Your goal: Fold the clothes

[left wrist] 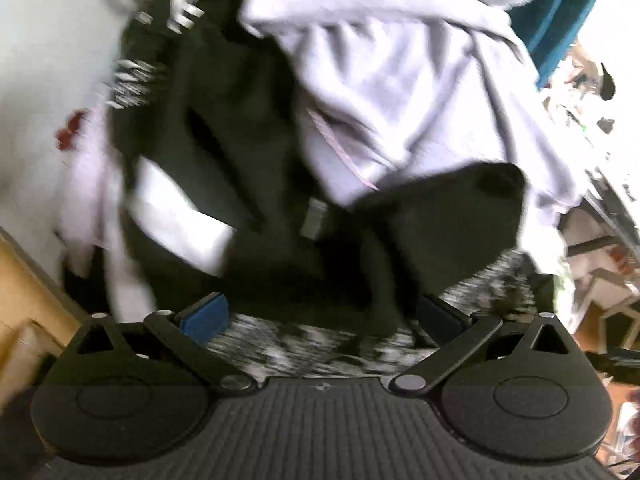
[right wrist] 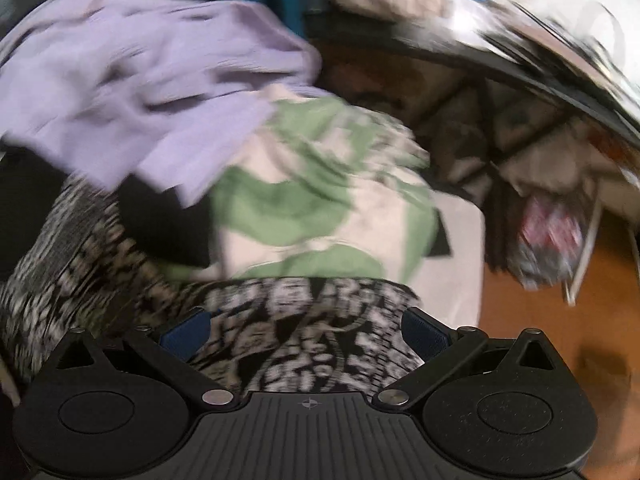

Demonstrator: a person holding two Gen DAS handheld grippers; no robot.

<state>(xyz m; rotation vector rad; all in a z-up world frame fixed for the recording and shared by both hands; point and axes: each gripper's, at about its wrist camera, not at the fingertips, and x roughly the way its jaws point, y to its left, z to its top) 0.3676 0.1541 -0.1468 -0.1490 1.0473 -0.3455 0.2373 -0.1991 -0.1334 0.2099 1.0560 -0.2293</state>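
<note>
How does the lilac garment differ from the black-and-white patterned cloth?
The plain lilac cotton garment is one colour and lies on top, farther off; the black-and-white patterned cloth is busily printed and lies lower, between the open right gripper's fingers. Both are crumpled and unfolded.

Hoodie (left wrist: 400, 80) atop the clothes pile (left wrist: 248, 152), patterned garment (right wrist: 304, 332) nearest.

No readable text anywhere; the black garment's (left wrist: 248, 152) small tag seems too blurred.
</note>
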